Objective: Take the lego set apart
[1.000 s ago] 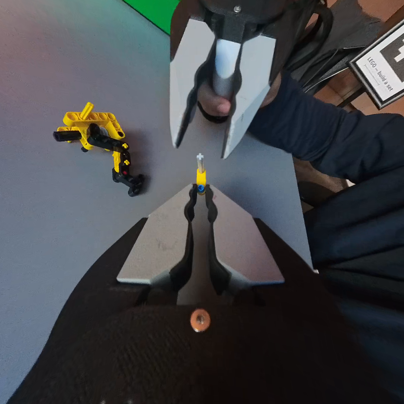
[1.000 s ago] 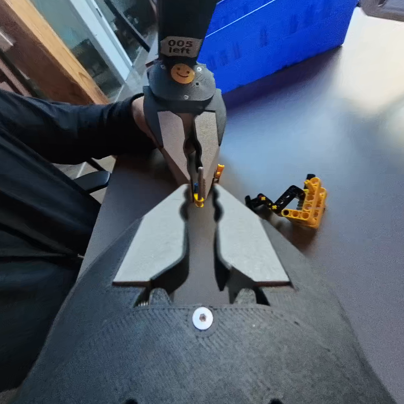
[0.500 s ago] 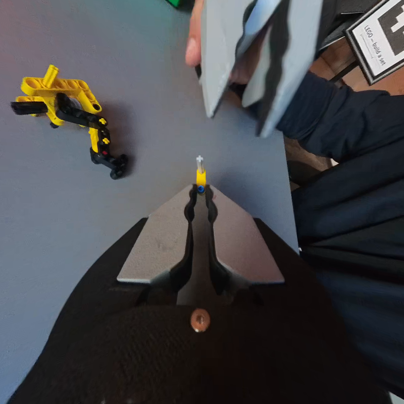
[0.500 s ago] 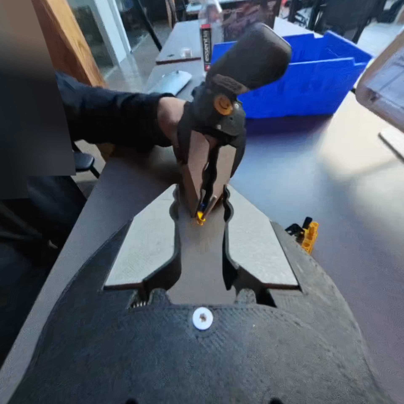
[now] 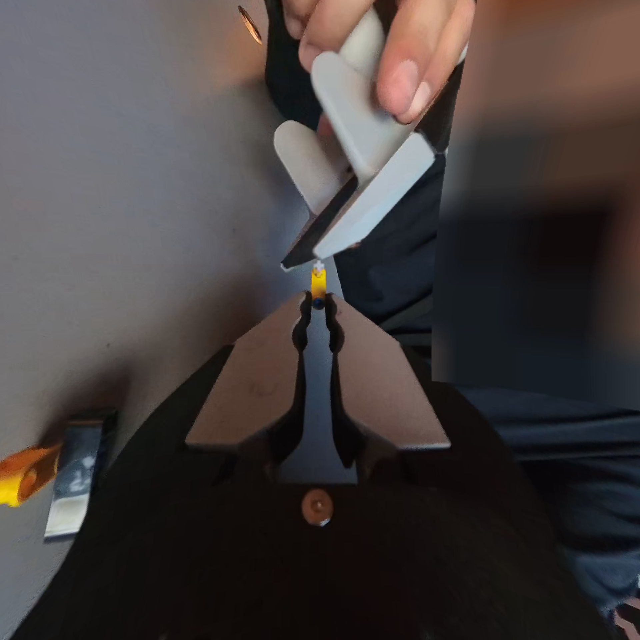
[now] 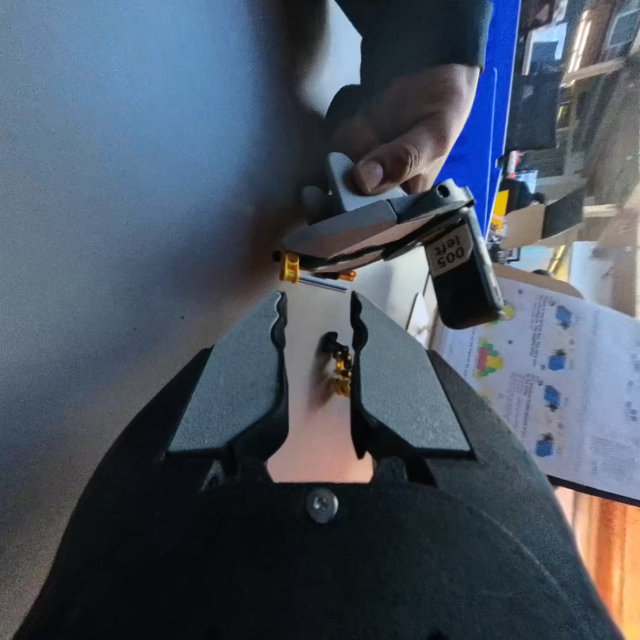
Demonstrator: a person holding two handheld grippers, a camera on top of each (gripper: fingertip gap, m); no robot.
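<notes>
My left gripper (image 5: 318, 298) is shut on a small yellow connector (image 5: 318, 284) with a blue pin and a short grey axle (image 5: 318, 266) sticking out of its front. My right gripper (image 6: 318, 298) is open and empty. In the left wrist view its tips (image 5: 300, 264) are right at the axle's end. In the right wrist view the left gripper (image 6: 281, 255) lies crosswise just beyond my right fingertips, with the connector (image 6: 290, 266) and axle (image 6: 322, 282) in front of the gap. The rest of the yellow and black lego set (image 6: 337, 363) lies on the table below.
The grey table (image 5: 121, 207) fills the left of both views. A printed instruction sheet (image 6: 554, 363) lies to the right and a blue bin (image 6: 485, 114) stands behind it. A blurred orange piece (image 5: 20, 474) and a small dark packet (image 5: 74, 481) are at lower left. Less than 4 cm separates the two grippers' tips.
Both grippers have turned and lifted, so the views have rolled. My right gripper has opened wider and swung back to the axle's end. The left keeps its hold on the connector.
</notes>
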